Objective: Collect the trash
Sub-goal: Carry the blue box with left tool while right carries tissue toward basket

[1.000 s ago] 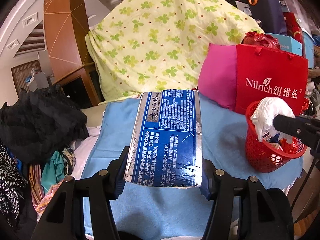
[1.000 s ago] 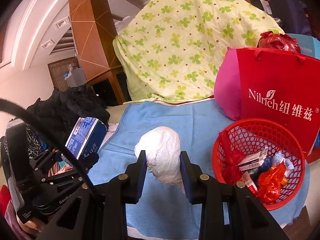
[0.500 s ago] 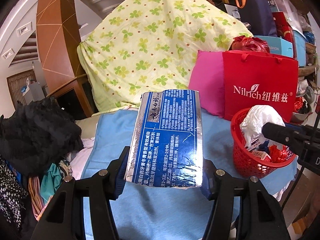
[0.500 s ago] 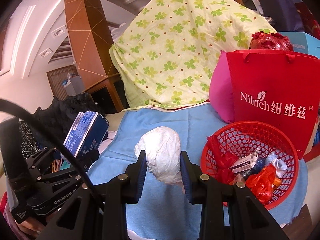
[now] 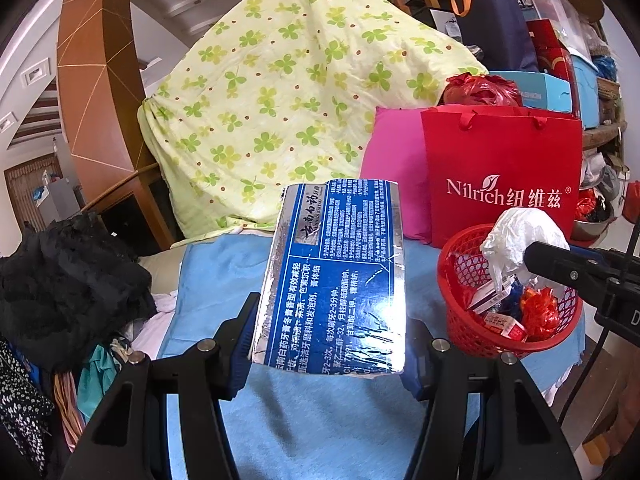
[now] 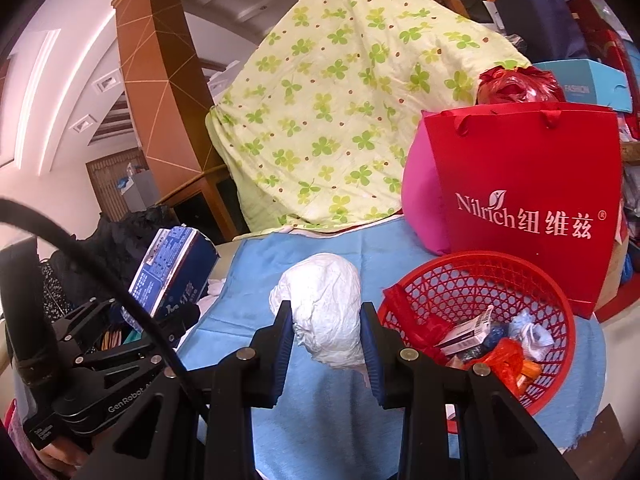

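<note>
Between the left gripper's [image 5: 330, 344] jaws sits a blue toothpaste box [image 5: 336, 276]; right gripper [image 6: 325, 338] clamps a white wad [image 6: 324, 304] beside the red basket [image 6: 476, 284].

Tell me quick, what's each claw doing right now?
Left gripper: closed on the blue toothpaste box.
Right gripper: closed on the white crumpled bag.

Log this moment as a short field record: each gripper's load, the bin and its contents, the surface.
left gripper: shut on blue toothpaste box
right gripper: shut on white crumpled bag, near the basket rim
bin: red basket, on blue cloth
bin contents: small cartons, red and orange wrappers
behind bin: red Nilrich bag
</note>
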A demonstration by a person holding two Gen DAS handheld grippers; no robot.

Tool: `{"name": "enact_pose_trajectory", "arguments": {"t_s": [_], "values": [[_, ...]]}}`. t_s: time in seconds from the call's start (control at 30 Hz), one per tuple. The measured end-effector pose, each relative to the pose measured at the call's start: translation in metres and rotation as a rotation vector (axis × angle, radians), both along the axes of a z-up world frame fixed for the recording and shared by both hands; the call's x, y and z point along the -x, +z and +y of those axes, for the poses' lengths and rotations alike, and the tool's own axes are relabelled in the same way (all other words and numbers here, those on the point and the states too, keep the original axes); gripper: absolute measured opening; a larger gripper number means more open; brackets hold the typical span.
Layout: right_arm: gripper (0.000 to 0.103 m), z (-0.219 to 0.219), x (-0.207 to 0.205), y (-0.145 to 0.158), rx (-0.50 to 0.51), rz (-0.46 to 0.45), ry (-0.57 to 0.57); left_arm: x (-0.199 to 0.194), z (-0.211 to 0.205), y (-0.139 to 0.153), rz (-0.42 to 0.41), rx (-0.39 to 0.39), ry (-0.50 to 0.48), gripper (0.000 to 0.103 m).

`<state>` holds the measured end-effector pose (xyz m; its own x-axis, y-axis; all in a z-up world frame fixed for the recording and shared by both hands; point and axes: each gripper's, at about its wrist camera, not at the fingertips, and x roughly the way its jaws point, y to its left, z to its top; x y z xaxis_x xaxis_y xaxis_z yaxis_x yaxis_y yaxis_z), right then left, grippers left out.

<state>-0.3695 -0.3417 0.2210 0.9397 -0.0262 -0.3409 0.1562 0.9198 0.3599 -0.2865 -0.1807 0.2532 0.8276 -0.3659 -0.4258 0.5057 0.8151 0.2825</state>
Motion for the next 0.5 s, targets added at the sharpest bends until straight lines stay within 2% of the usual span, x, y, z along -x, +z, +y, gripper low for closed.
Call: {"name": "enact_pose_trajectory", "arguments": {"t_s": [0.5], "values": [[0.035,-0.036,0.016,-0.006,-0.052,-0.03,-0.059,0.009,-0.039,-0.002,-0.022,-0.049,-0.058,0.062]]}}
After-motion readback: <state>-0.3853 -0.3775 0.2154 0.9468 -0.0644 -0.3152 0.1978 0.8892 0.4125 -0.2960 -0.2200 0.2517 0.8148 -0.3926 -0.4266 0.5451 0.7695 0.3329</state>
